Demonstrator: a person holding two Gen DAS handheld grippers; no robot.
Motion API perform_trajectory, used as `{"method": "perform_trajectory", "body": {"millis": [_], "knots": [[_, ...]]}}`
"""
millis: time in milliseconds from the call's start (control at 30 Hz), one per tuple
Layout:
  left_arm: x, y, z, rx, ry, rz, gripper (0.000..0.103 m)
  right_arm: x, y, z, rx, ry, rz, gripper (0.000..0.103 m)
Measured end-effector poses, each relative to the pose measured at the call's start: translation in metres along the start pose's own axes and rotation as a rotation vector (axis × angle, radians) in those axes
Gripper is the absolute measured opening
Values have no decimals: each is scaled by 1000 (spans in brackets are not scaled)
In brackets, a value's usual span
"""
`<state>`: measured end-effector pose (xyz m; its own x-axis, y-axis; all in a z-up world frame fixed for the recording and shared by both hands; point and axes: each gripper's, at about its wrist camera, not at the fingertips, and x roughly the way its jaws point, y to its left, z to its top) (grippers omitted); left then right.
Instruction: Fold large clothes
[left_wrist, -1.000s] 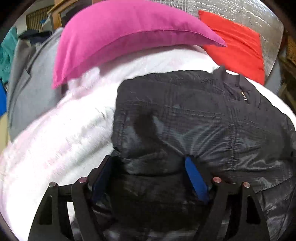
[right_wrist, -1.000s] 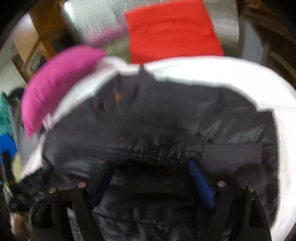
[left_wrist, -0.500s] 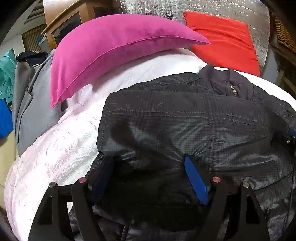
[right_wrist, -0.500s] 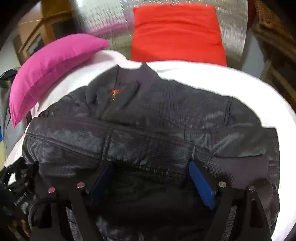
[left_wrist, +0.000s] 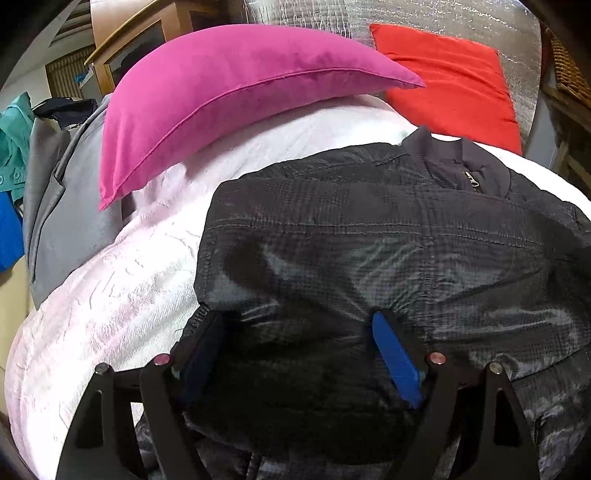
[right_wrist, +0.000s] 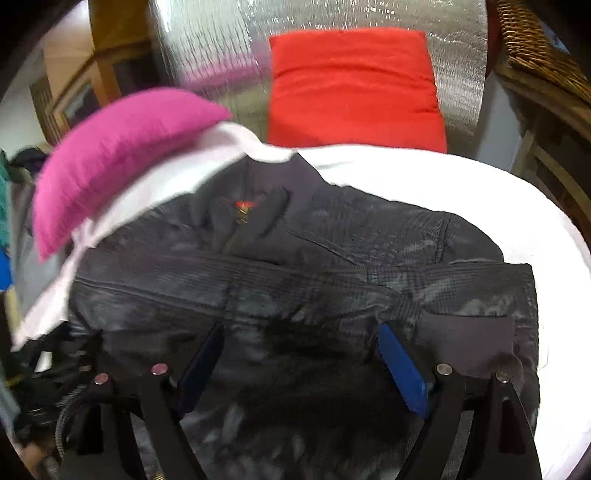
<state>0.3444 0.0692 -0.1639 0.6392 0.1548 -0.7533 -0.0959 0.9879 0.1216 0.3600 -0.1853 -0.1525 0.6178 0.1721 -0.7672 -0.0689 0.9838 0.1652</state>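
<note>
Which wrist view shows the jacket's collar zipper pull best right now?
The left wrist view. There the zipper pull is sharp, a metal tab hanging at the collar of the black jacket. In the right wrist view the picture is motion-blurred, and the zipper pull is only a smear below a red mark at the collar.

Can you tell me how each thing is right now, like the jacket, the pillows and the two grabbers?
Black jacket: lying on the white blanket, partly folded, zipper closed at the collar.
Pink pillow: resting on the blanket, beside the jacket.
Red pillow: propped up behind the bed.
Left gripper: open, fingers over the jacket.
Right gripper: open, over the jacket.
</note>
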Motion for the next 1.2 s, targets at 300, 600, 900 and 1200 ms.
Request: {"method": "perform_trajectory", "body": {"millis": [300,600,900,1200], "knots": [[-31,0,11,-41,-39,-5,83,6,-11,-6,12,78,80,88],[-50,-96,14,83,-101,-181,83,-25,-157,30,318,-23,69,88],[-19,-114,-7,125,-95,-153,87,41,-223,34,396,156,204,87],[-18,-115,-9,140,-103,-141,87,51,-204,33,284,178,64,20]]}}
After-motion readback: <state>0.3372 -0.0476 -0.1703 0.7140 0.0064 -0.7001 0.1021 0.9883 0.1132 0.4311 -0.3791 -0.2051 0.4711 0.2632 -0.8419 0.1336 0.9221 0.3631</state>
